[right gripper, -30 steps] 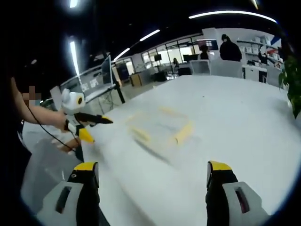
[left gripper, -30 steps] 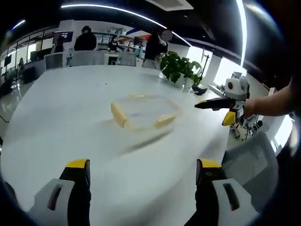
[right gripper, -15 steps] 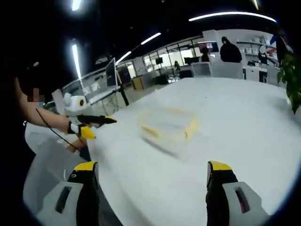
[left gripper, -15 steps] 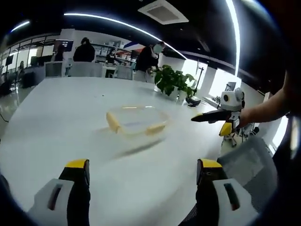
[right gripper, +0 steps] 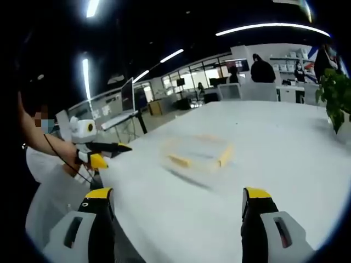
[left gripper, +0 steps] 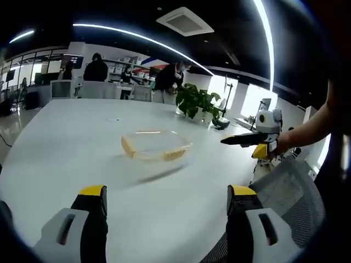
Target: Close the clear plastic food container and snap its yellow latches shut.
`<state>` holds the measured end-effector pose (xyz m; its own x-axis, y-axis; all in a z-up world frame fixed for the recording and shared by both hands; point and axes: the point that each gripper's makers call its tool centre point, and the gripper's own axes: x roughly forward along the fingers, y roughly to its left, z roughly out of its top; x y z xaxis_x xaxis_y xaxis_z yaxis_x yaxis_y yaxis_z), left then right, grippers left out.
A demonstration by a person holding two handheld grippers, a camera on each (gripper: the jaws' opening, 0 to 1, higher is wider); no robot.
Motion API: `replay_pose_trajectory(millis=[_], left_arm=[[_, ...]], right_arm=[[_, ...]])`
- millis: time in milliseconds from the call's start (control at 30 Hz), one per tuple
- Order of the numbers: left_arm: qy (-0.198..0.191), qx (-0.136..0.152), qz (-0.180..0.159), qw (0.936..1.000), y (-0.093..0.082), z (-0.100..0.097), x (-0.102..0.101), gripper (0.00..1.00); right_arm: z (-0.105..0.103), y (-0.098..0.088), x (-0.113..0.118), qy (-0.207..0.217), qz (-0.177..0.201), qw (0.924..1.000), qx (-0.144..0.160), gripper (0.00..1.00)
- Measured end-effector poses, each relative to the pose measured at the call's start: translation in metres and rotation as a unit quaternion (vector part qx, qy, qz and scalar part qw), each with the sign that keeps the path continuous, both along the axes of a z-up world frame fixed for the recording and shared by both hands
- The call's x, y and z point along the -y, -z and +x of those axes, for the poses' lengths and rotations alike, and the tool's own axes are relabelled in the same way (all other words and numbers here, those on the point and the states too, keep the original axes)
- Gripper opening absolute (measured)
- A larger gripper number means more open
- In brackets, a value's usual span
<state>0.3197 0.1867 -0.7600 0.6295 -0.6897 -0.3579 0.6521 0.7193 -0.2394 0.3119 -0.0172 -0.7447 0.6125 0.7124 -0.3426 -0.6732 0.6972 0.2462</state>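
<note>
I see a broad white table (left gripper: 66, 142) in an open office, dark ceiling crossed by long light strips (left gripper: 137, 34). A potted plant (left gripper: 197, 101) stands beyond my fingers, with windows (right gripper: 186, 85) and people (left gripper: 97, 68) at the far wall.

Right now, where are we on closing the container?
Done: nothing visible; whether the lid is seated is unclear. In hand: nothing. The left gripper and right gripper are both open, held back from the clear container on the white table. Left: approach, press the lid, snap the yellow latches.
</note>
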Motion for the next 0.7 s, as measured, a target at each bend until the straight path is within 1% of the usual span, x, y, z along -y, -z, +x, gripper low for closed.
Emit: replay_pose_trajectory(millis=[100, 167, 200, 267, 333, 400, 500, 600, 700], left_arm=[[0.004, 0.003, 0.003, 1.0000, -0.0002, -0.0003, 0.0008, 0.91], [0.003, 0.006, 0.002, 1.0000, -0.0013, 0.0001, 0.0011, 0.90], [0.003, 0.012, 0.002, 0.9999, -0.0028, 0.0006, 0.0015, 0.90], [0.002, 0.009, -0.002, 1.0000, -0.0033, 0.0005, 0.0026, 0.91], [0.003, 0.013, 0.003, 0.9999, -0.0033, 0.0000, 0.0036, 0.91], [0.005, 0.010, 0.003, 0.9999, -0.0022, -0.0017, 0.0047, 0.91], [0.009, 0.008, 0.009, 0.9999, -0.0001, -0.0050, 0.0058, 0.90], [0.009, 0.008, 0.005, 0.9999, -0.0010, -0.0055, 0.0063, 0.90], [0.013, 0.007, 0.010, 0.9998, -0.0005, -0.0071, 0.0086, 0.90]], right_arm=[[-0.0009, -0.0010, -0.0005, 0.003, 0.004, 1.0000, 0.001, 0.98], [-0.0009, -0.0003, 0.0003, 0.004, 0.000, 1.0000, 0.004, 0.98], [-0.0007, -0.0004, 0.0010, 0.006, 0.000, 1.0000, 0.005, 0.98], [0.0002, -0.0012, 0.0023, 0.011, 0.000, 0.9999, 0.007, 0.98], [0.0005, -0.0013, 0.0032, 0.014, 0.002, 0.9999, 0.005, 0.98], [0.0008, -0.0007, 0.0042, 0.016, 0.001, 0.9998, 0.008, 0.98], [-0.0011, 0.0007, 0.0026, 0.016, 0.000, 0.9999, 0.003, 0.98], [-0.0008, 0.0041, 0.0030, 0.020, 0.001, 0.9998, 0.000, 0.97], [-0.0007, 0.0055, 0.0029, 0.025, -0.002, 0.9997, -0.003, 0.97]])
